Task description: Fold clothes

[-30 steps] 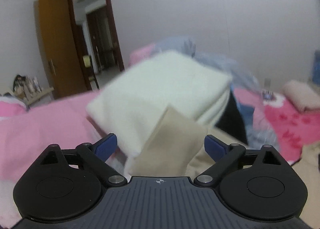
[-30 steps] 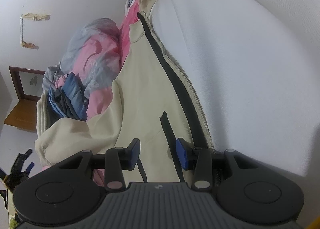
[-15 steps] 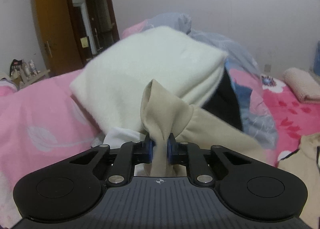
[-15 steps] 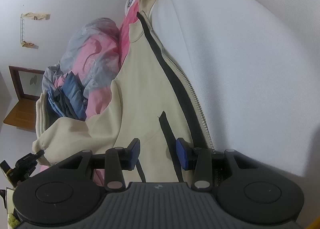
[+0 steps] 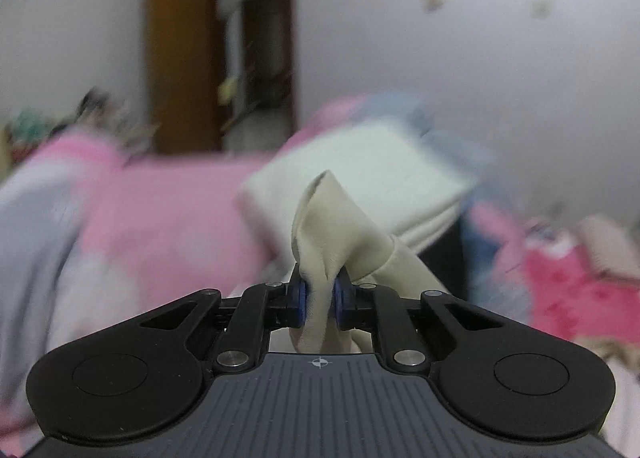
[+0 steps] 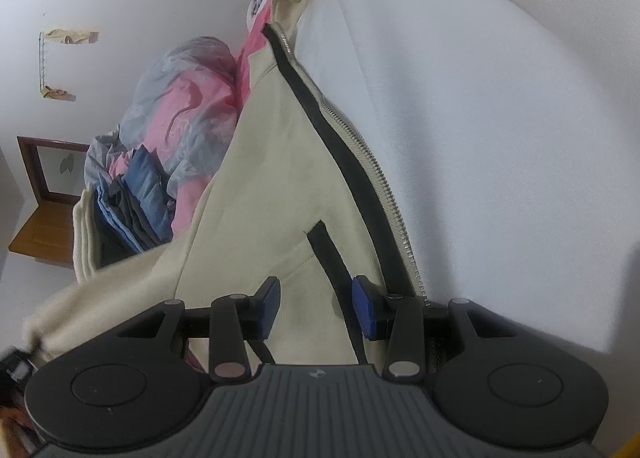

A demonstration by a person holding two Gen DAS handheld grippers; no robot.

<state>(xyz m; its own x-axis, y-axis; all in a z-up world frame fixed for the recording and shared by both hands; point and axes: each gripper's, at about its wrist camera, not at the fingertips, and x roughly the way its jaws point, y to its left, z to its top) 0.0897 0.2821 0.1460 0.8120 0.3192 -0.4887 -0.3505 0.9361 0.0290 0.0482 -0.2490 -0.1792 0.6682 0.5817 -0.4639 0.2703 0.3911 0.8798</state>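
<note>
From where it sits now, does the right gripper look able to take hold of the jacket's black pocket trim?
Probably yes. The right gripper has its jaws apart with the black pocket trim of the beige jacket running between them. Nothing lies over it, though whether the pads touch the cloth cannot be told.

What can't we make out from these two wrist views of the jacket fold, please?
- Left wrist view: motion blur smears the folded stack behind the left gripper, shut on beige cloth.
- Right wrist view: the jacket hem is hidden beneath the right gripper; whether its pads press the fabric is unclear.
</note>
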